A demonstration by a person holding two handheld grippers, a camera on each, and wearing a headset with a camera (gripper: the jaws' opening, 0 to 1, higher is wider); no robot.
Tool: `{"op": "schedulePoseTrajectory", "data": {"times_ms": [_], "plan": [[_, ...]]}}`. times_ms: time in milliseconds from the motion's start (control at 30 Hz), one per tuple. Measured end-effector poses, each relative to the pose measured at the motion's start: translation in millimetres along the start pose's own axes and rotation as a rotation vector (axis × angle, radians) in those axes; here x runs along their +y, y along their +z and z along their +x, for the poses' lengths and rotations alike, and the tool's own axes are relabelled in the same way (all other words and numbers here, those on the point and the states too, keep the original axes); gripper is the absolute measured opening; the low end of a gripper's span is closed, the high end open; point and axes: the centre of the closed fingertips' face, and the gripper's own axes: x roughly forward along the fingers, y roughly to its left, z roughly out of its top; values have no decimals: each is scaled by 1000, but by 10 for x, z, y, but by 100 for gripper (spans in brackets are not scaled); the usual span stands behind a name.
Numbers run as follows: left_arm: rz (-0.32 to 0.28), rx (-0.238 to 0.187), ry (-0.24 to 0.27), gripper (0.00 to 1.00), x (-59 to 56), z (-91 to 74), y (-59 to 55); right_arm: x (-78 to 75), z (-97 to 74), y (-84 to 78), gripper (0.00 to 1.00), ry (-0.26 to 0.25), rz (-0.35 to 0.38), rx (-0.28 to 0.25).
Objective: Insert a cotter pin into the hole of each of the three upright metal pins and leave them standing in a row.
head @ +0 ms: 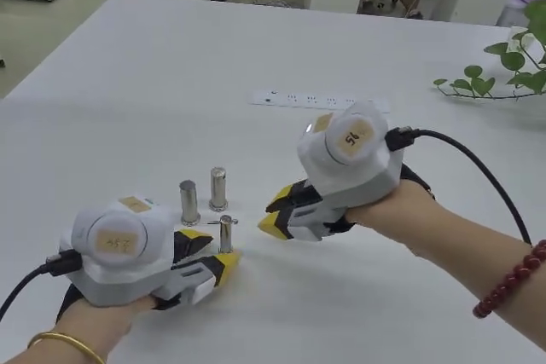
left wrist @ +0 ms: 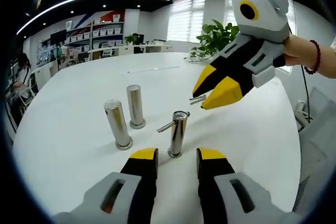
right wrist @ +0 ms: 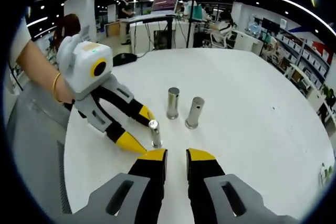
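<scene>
The left gripper point(head: 213, 249), jaws apart, flanks the nearest metal pin point(head: 226, 234) on the desk point(head: 171, 83), its cotter pin point(left wrist: 165, 126) seated, while the right gripper point(head: 273, 213), jaws pinching a second cotter pin point(left wrist: 198, 98), likely must next align it with the hole of a bare pin point(head: 218, 188).

Can't see base of near metal pin point(head: 225, 234) in head view, covered by yellow jaw tip of left hand-held gripper point(head: 217, 251). Cotter pin point(head: 213, 222) through its head too small to read there. Can't tell in left gripper view whether right hand-held gripper point(left wrist: 200, 98) actually pinches thin metal sliver point(left wrist: 195, 98) at its tips, or merely sits beside it. Cropped by head view's right edge: plant point(head: 512, 66). Cropped by its left edge: cable point(head: 21, 289) of left hand-held gripper.
</scene>
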Motion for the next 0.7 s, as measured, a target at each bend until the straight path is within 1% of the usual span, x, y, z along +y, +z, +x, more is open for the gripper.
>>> {"op": "schedulePoseTrajectory", "data": {"times_ms": [100,200,267,300,333,367,400,433,567,700], "plan": [[10,-4,-5,32,-8,-45,11,-58,16,101,20,4,76,-66],[1,-18,-8,35,-14,-81,40,-107,37,192,22,4,144,-119],[-6,-24,-12,38,-29,-103,54,-146,74,278,24,10,198,-163],[-10,-29,-29,39,-59,-118,63,-156,89,301,25,14,209,-173],[-18,-33,-40,41,-84,-129,71,-168,106,329,26,15,211,-186],[-15,-41,-45,42,-107,-149,90,-184,135,359,26,15,210,-201],[-9,-47,-48,44,-122,-161,103,-192,161,369,27,15,207,-204],[-4,-52,-50,45,-135,-176,118,-206,206,391,27,13,193,-218],[-16,-80,-45,49,-130,-232,185,-197,352,422,28,17,197,-230],[-21,-96,-38,54,-106,-287,223,-253,468,444,27,-3,207,-242]]}}
